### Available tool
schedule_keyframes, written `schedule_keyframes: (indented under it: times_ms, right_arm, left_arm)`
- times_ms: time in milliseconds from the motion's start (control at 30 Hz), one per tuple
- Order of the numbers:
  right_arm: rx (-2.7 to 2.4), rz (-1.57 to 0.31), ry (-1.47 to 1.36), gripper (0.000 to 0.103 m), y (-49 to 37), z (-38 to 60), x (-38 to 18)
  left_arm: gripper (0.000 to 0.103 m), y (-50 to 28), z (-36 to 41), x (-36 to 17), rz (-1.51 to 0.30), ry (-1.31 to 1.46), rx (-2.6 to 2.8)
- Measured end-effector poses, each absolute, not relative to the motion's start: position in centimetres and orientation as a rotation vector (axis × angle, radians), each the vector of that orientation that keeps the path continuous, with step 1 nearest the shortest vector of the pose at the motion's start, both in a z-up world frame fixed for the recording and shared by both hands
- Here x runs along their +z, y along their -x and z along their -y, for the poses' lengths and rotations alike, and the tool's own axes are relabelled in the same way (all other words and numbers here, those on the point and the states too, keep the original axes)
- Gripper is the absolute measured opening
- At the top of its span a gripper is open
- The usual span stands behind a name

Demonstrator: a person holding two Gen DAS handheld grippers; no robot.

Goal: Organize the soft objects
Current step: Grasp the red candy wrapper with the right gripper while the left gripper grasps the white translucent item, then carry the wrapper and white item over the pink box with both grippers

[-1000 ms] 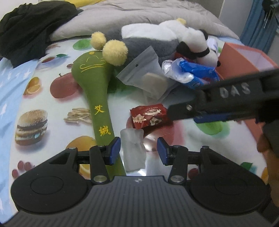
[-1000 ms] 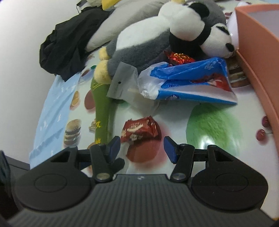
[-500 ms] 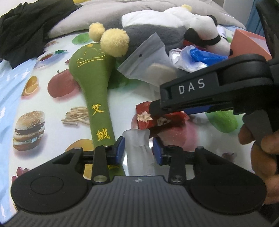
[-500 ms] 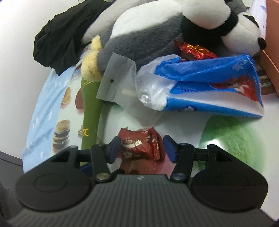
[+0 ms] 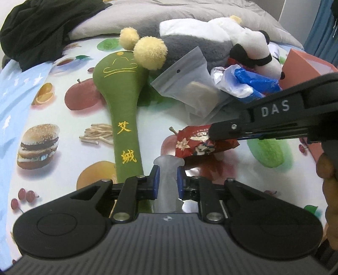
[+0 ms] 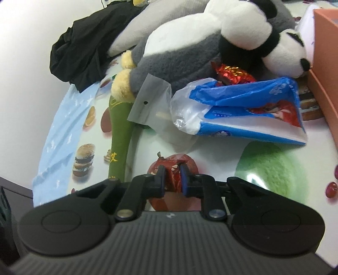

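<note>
My left gripper (image 5: 167, 178) is closing, its blue pads squeezing a small frosted white soft piece (image 5: 168, 167) on the food-print tablecloth (image 5: 63, 118). My right gripper (image 6: 171, 178) is also closing, its pads pressing a red snack packet (image 6: 173, 176); the left wrist view shows that packet (image 5: 197, 145) pinched in the right gripper's fingers (image 5: 224, 132), just beyond the white piece. A green felt mallet toy (image 5: 124, 110) with yellow pompoms lies to the left. The grey and white plush panda (image 6: 211, 42) lies behind.
A clear zip bag (image 5: 188, 84), a blue and white plastic pack (image 6: 249, 110) and a second red foil sweet (image 6: 232, 74) lie before the panda. An orange box (image 6: 325, 63) stands at the right. Black cloth (image 5: 36, 27) and a grey pillow (image 5: 190, 10) lie behind.
Both grippers have closed from wide open: the left onto the frosted white piece, the right onto the red packet, after each moved in over its object.
</note>
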State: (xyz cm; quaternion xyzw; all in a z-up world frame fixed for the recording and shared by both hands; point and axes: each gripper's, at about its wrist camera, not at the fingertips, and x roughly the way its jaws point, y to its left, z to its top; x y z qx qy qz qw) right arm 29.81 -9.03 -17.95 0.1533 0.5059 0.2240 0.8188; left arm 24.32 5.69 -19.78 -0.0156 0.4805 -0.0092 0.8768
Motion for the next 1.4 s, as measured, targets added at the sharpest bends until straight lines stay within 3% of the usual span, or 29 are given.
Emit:
schedule_keyframes:
  times_ms: [800, 1400]
  right_arm:
    - [0.289, -1.038, -0.325, 0.015, -19.9, 17.8, -15.9]
    - [0.262, -0.867, -0.187, 0.015, -15.6, 19.4, -9.0]
  left_arm:
    - [0.020, -19.1, -1.2, -17.0, -1.005, 0.165, -0.122]
    - [0.020, -17.1, 0.6, -10.0, -0.924, 0.228, -0.176]
